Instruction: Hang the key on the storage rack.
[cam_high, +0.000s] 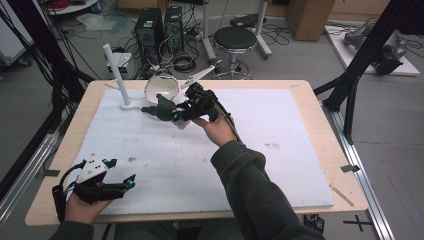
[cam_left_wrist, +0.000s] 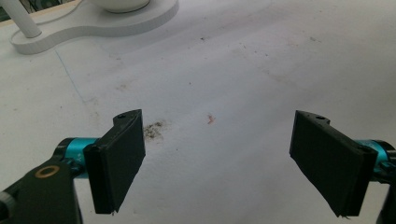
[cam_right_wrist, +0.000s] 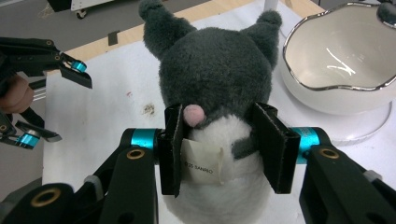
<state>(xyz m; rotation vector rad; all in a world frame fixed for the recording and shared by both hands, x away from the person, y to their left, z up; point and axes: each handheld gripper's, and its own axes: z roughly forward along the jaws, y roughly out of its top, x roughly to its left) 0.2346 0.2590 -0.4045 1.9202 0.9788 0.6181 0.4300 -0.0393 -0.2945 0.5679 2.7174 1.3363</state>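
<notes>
Now | right claw (cam_right_wrist: 223, 144) clenched on grey plush toy (cam_right_wrist: 215, 70) | tag reads "SANRIO" | left claw (cam_left_wrist: 219, 163) released

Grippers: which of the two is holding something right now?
The right gripper, its jaws clamped on the grey plush toy; the left gripper is open over the white mat.

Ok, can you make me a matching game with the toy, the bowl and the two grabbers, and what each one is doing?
Things:
1. plush toy
2. white bowl
3. left gripper
4. right gripper

States:
A. jaws wide open above the bare white mat
B. squeezed between two black jaws
C. stands beside the toy, with a shiny silver rim
D. jaws closed on something grey and furry

Pairs: 1-B, 2-C, 3-A, 4-D
</notes>
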